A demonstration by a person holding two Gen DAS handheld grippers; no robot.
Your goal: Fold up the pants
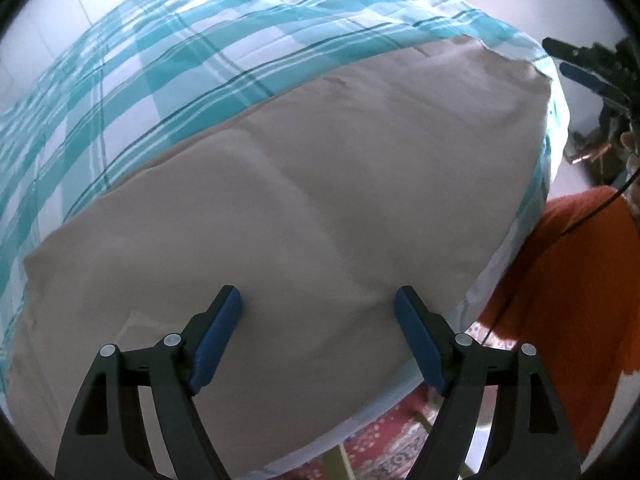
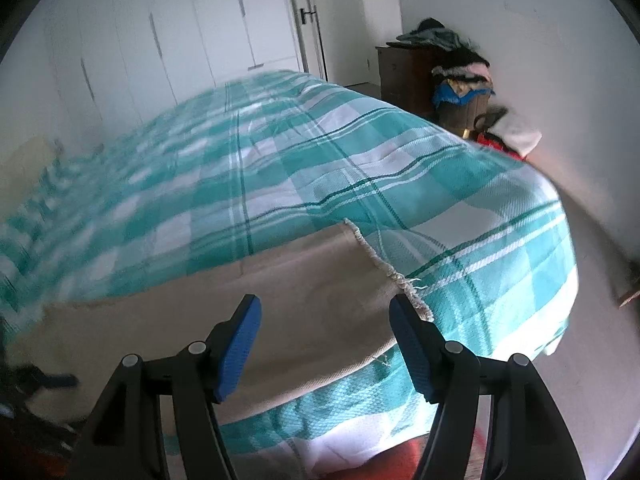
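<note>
The left wrist view looks steeply down, close over the beige pants (image 1: 304, 208) spread ahead of its tongs (image 1: 318, 300), with the checked bedspread (image 1: 168, 80) beyond them. The right wrist view sits lower and flatter, near the bed's edge, facing along the bedspread (image 2: 360, 168) past its tongs (image 2: 325, 312) toward the wardrobe doors (image 2: 180, 32). Both views share the pants (image 2: 304, 292) and bedspread.

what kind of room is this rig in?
Most likely a bedroom in a home. A bed with a teal plaid cover fills the view, tall white wardrobe doors line the far wall, and clothes are piled on a dresser in the corner.
</note>
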